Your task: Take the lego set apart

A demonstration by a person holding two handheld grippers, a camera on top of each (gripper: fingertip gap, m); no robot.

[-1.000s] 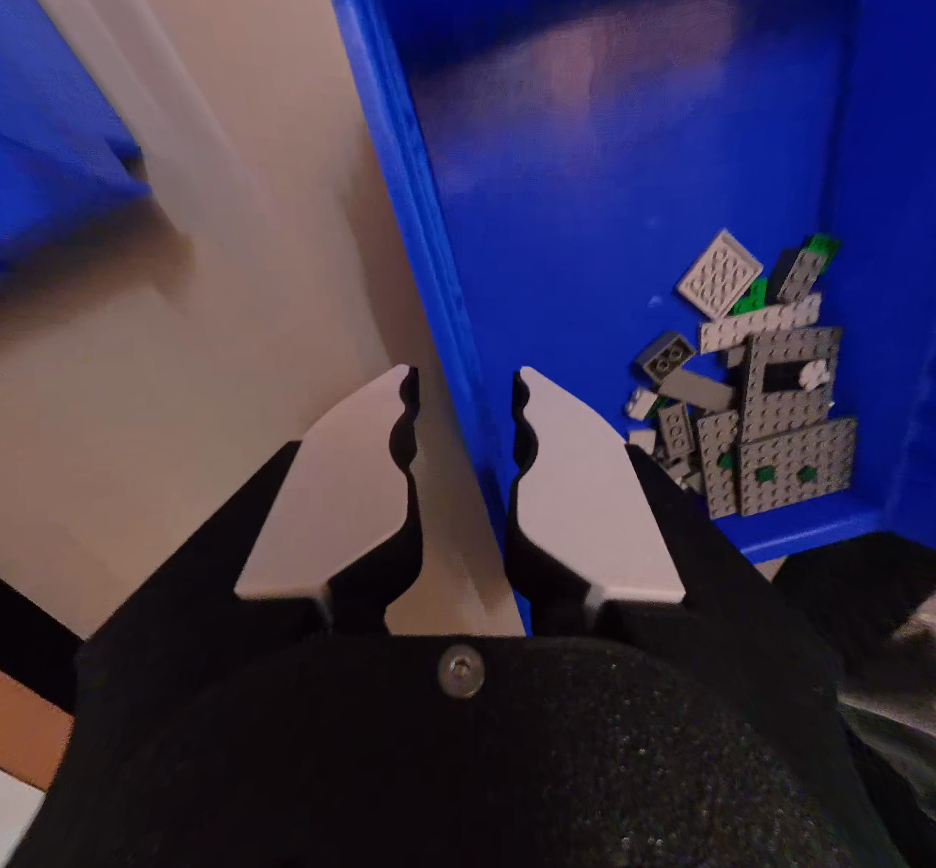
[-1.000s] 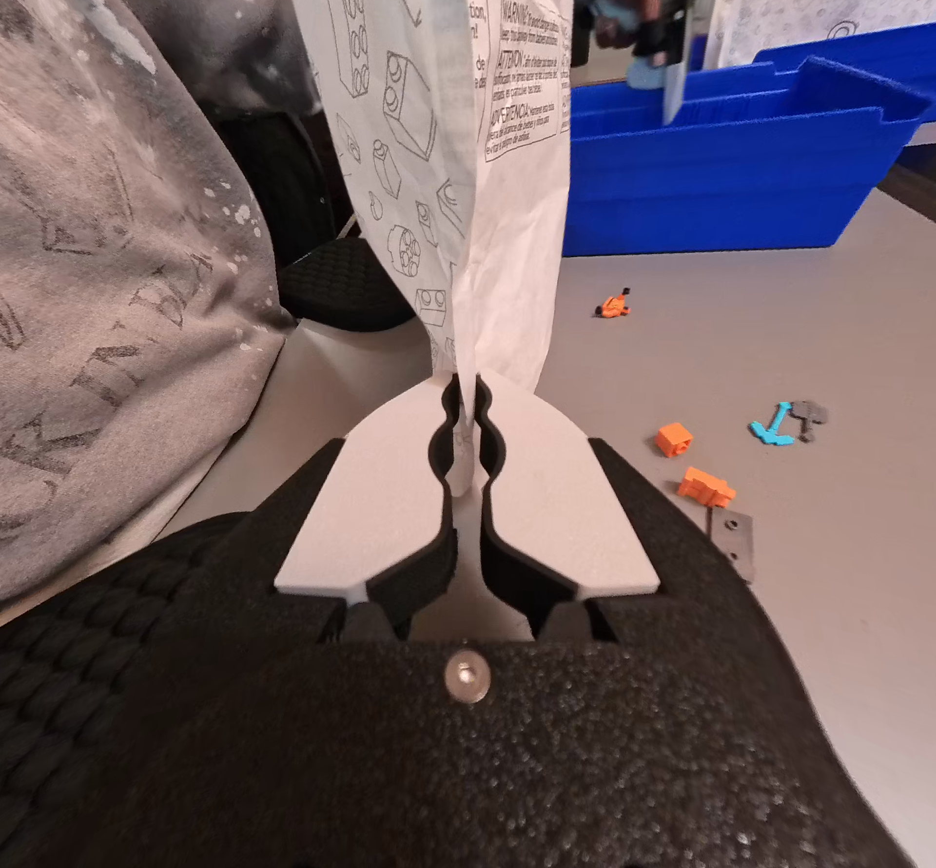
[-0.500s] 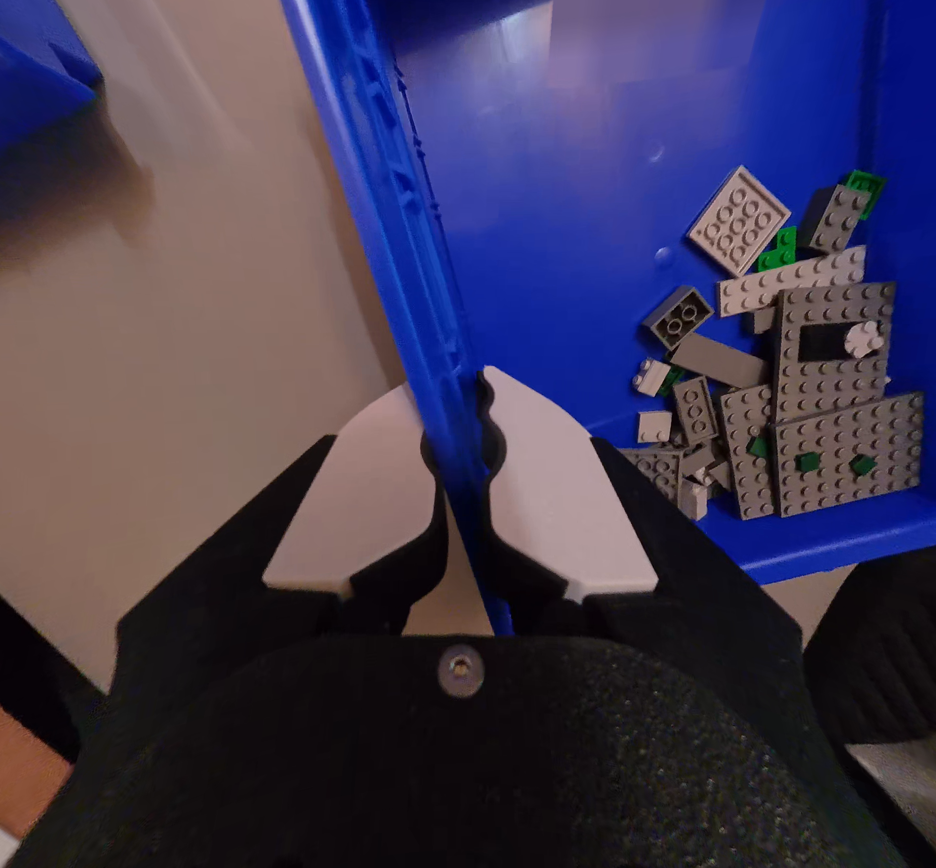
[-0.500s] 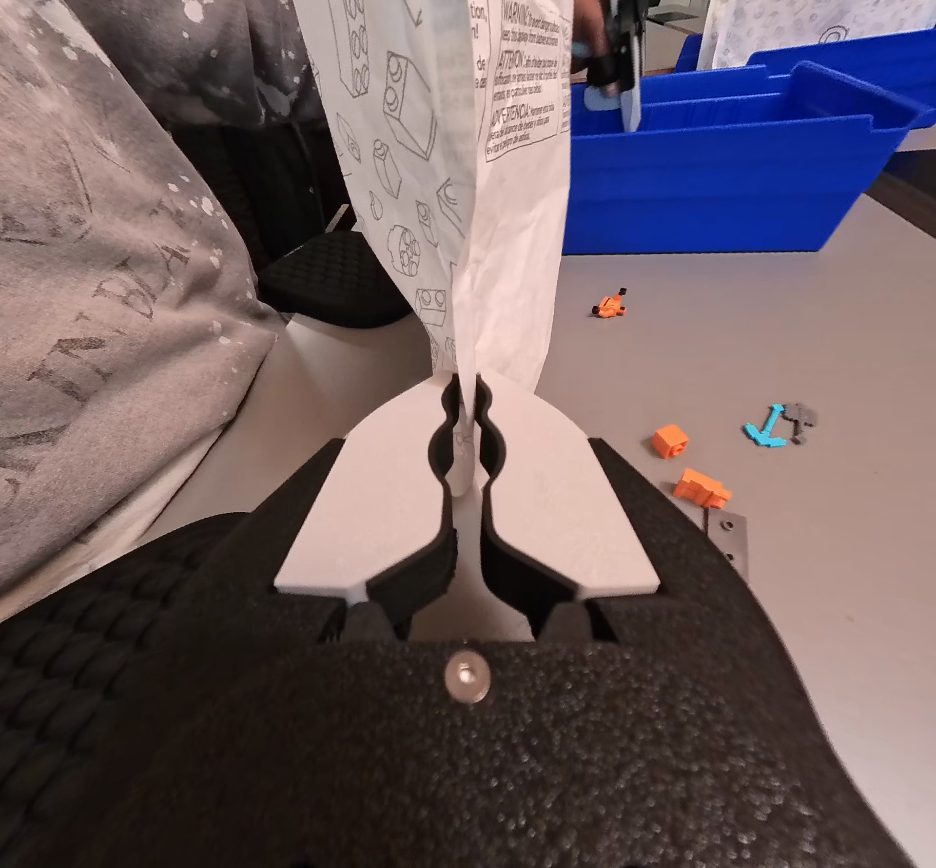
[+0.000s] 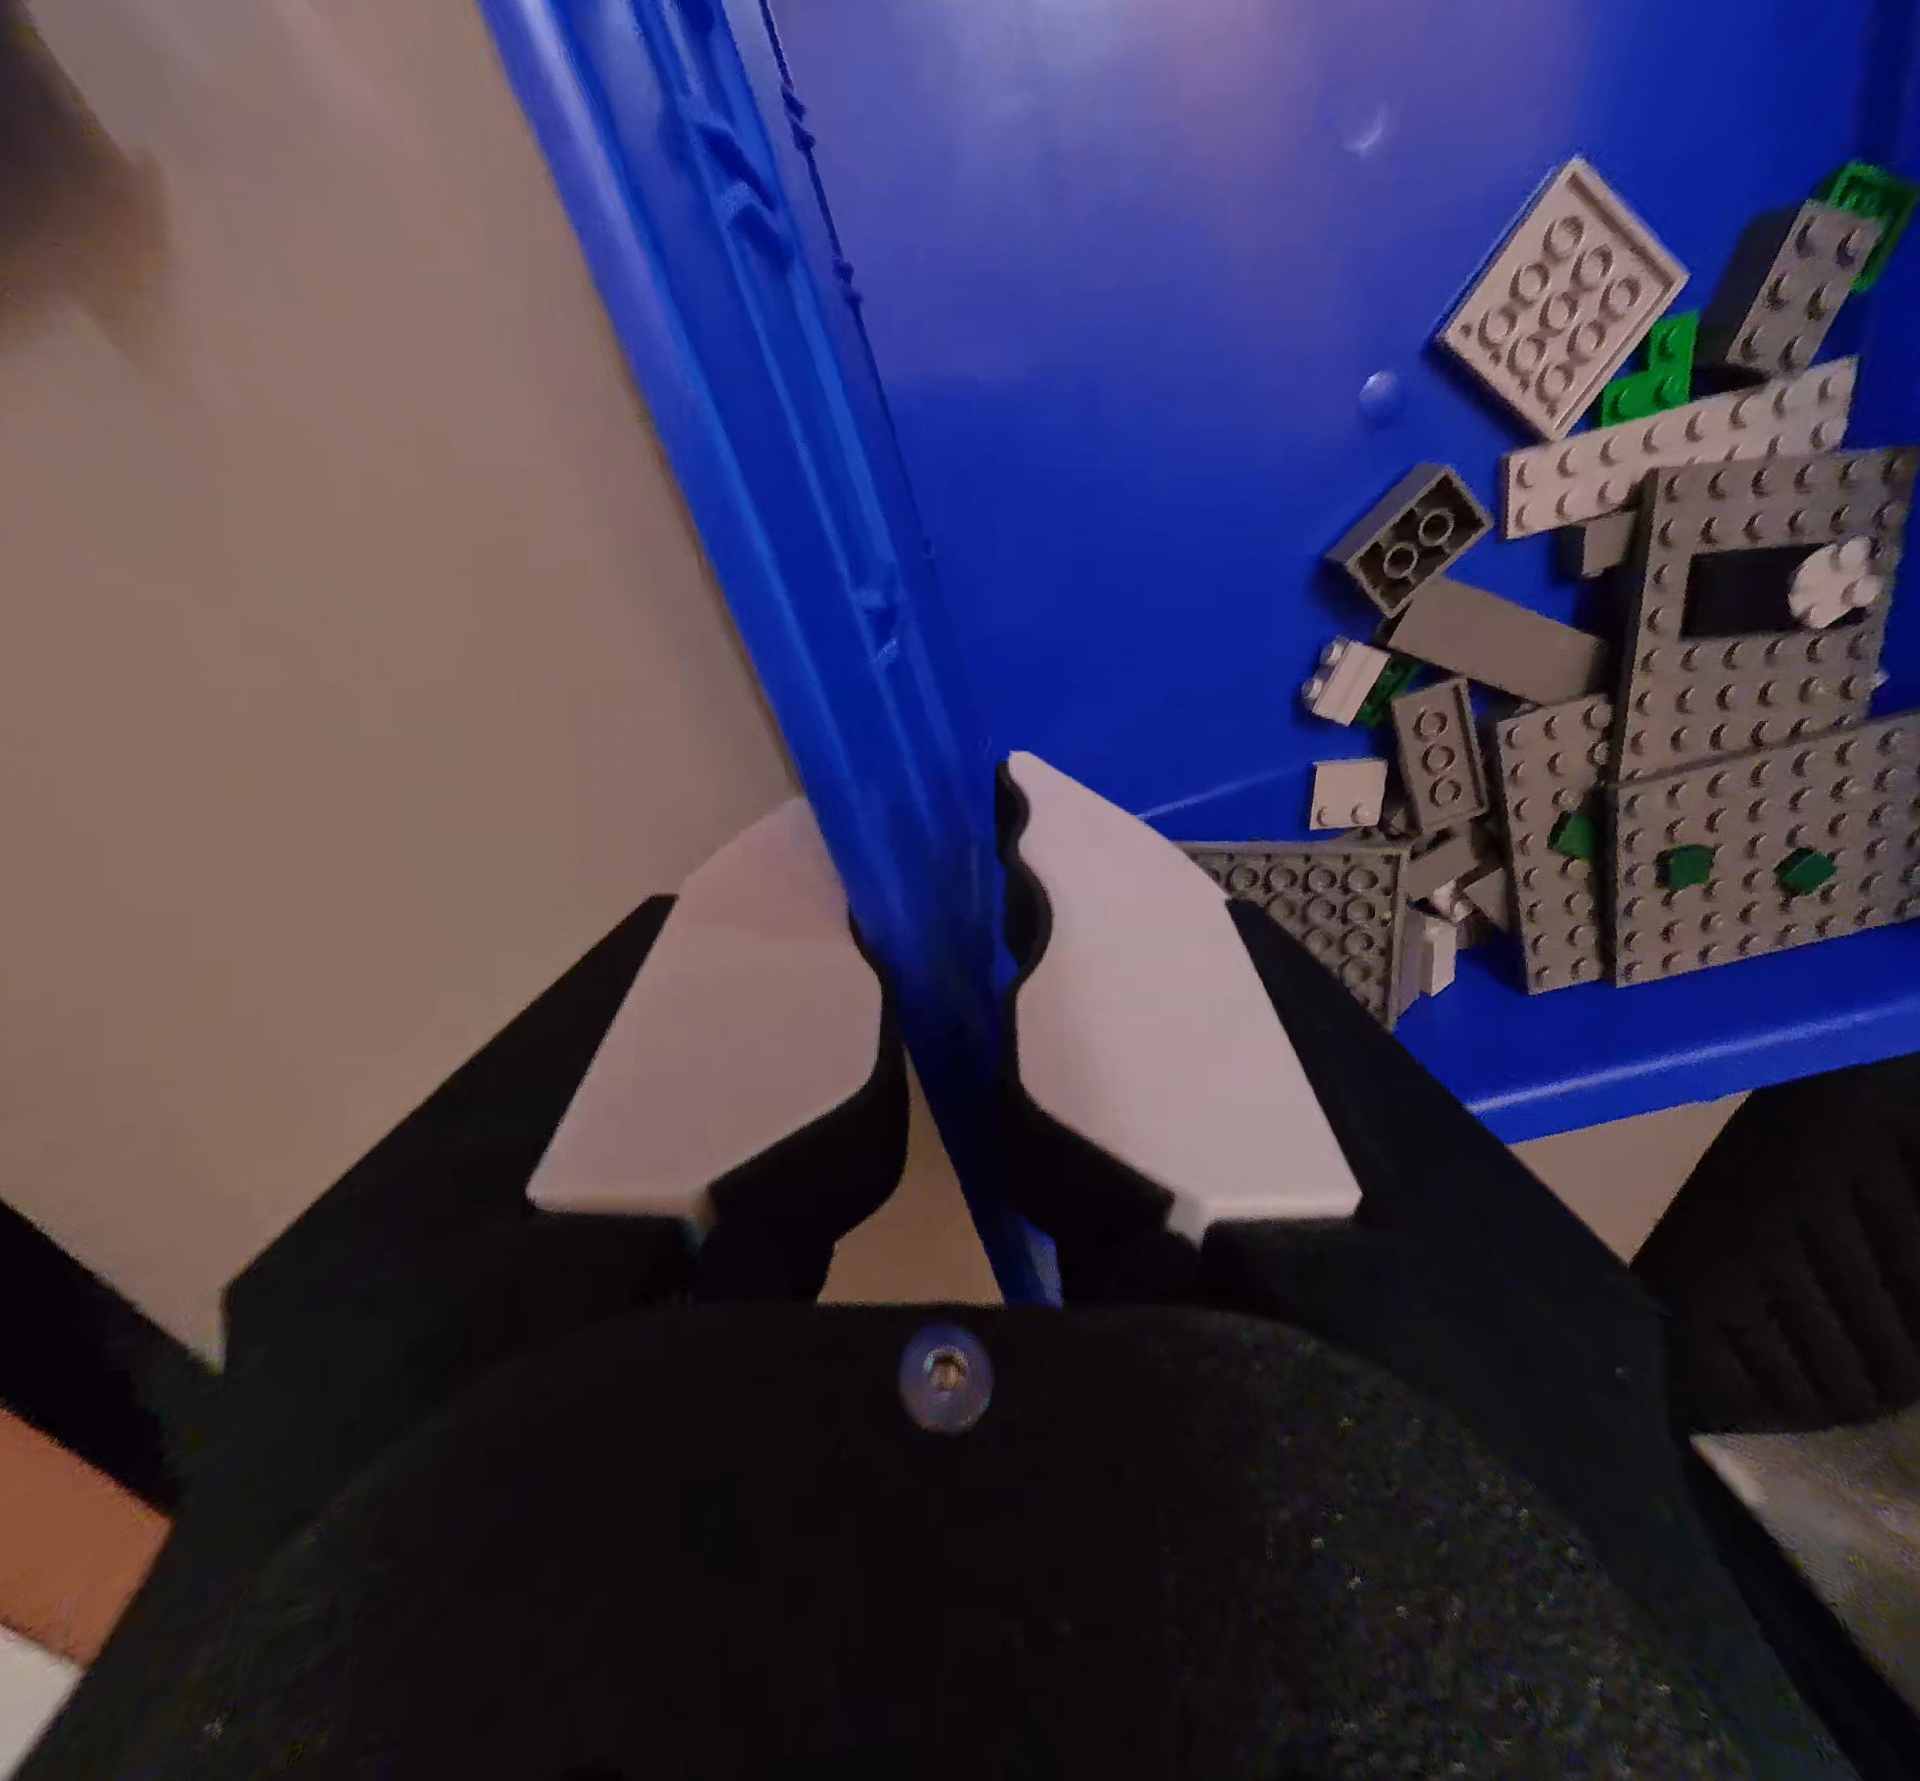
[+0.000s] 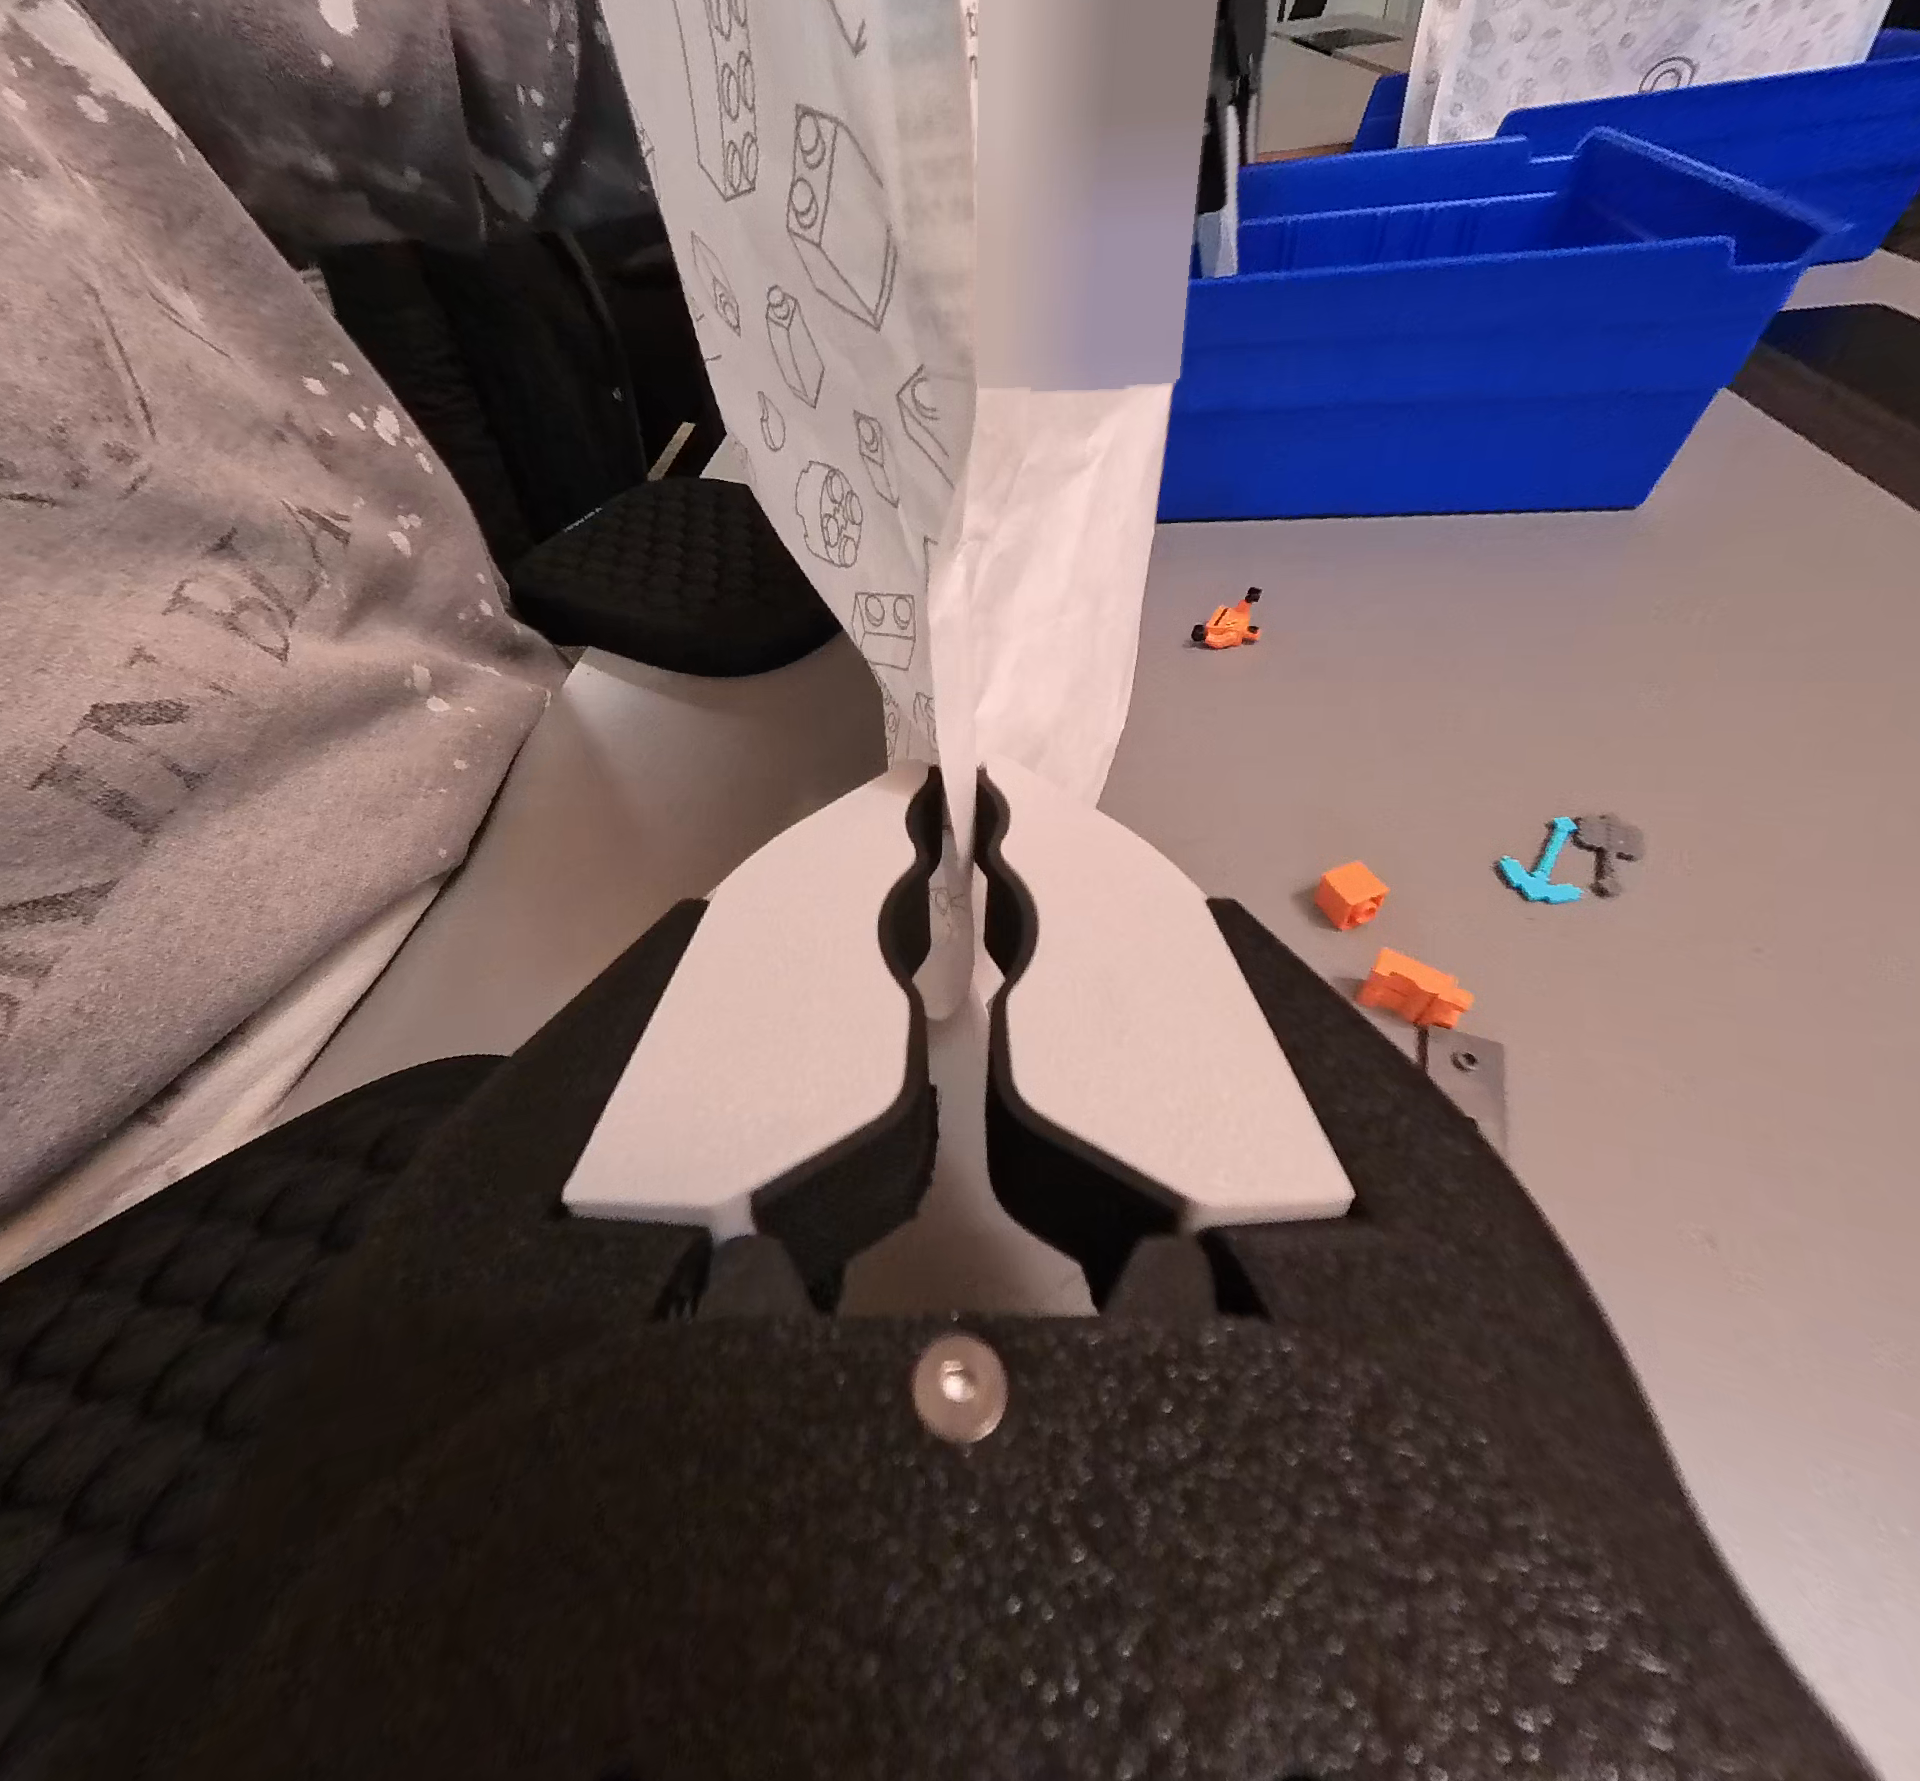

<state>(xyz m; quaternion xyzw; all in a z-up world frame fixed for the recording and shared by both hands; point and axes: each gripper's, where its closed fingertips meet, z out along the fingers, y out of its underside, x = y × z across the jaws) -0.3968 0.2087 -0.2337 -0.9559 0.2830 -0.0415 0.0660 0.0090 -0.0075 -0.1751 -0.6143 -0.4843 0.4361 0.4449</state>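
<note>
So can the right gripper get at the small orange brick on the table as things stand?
Probably not yet. The right gripper is shut on the white paper bag, so its jaws are taken. The orange brick lies in the open on the table, nothing over it.

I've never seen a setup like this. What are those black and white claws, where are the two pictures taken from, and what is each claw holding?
Each claw is a hand-held two-finger gripper with a camera looking along its fingers; a person holds one in each hand. The left gripper is clamped on the side wall of a blue bin, where grey and green Lego plates lie piled in a corner. The right gripper pinches a white printed paper bag above a grey table. On it lie orange Lego bits, a turquoise toy pickaxe, and more blue bins.
</note>
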